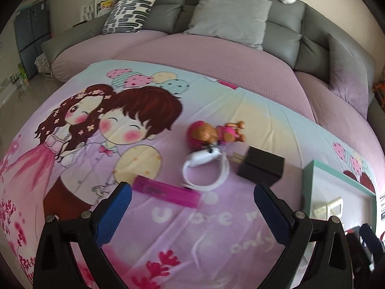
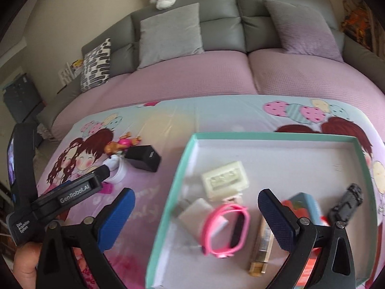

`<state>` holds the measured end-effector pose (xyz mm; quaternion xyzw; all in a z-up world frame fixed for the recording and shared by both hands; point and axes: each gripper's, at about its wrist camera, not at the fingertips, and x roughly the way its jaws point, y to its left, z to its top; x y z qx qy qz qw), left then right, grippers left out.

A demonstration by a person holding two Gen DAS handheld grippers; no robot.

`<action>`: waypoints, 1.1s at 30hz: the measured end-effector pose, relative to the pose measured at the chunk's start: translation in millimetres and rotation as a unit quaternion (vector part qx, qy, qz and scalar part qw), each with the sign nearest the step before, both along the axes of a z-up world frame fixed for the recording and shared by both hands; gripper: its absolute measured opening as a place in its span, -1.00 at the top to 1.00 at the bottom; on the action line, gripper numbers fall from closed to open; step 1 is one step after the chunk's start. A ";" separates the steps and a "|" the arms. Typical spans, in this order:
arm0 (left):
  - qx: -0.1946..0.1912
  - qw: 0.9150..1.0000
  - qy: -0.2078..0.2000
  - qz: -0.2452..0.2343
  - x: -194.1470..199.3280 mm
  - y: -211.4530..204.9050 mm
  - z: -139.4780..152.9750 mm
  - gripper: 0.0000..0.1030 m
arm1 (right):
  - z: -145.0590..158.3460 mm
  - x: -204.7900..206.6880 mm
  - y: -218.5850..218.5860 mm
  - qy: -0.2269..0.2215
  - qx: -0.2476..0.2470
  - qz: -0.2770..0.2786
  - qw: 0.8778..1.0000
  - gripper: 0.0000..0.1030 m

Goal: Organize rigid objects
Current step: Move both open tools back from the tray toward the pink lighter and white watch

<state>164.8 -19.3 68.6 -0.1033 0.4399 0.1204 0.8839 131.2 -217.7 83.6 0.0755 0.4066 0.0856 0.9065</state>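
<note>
Two grippers hang over the cartoon-printed sheet (image 1: 168, 228), both spread wide with nothing between the pads. Just ahead of the left gripper (image 1: 192, 202) lies a magenta lighter (image 1: 166, 193), its long axis running left to right. Beyond it sit a white coiled cable (image 1: 204, 168), a black charger (image 1: 261, 166) with its prongs pointing left, then a toy puppy (image 1: 216, 133) on its side. Below the right gripper (image 2: 196, 207), inside the teal-rimmed tray (image 2: 182, 166), rests a pink watch (image 2: 226, 228).
</note>
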 end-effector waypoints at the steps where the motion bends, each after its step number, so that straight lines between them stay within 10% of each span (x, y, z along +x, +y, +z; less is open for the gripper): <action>1: 0.001 1.000 0.000 0.008 0.4 5.7 0.3 -0.96 | -2.1 1.6 7.0 0.002 -0.002 0.004 1.000 -1.00; 11: 0.006 0.998 0.013 0.056 7.0 55.2 -17.4 -0.96 | -19.9 14.4 40.1 0.022 -0.010 0.014 1.000 -1.00; 33: -0.052 0.997 0.049 -0.018 -2.7 97.4 -47.5 -0.96 | -0.2 35.1 110.4 -0.005 -0.051 0.061 0.997 -0.98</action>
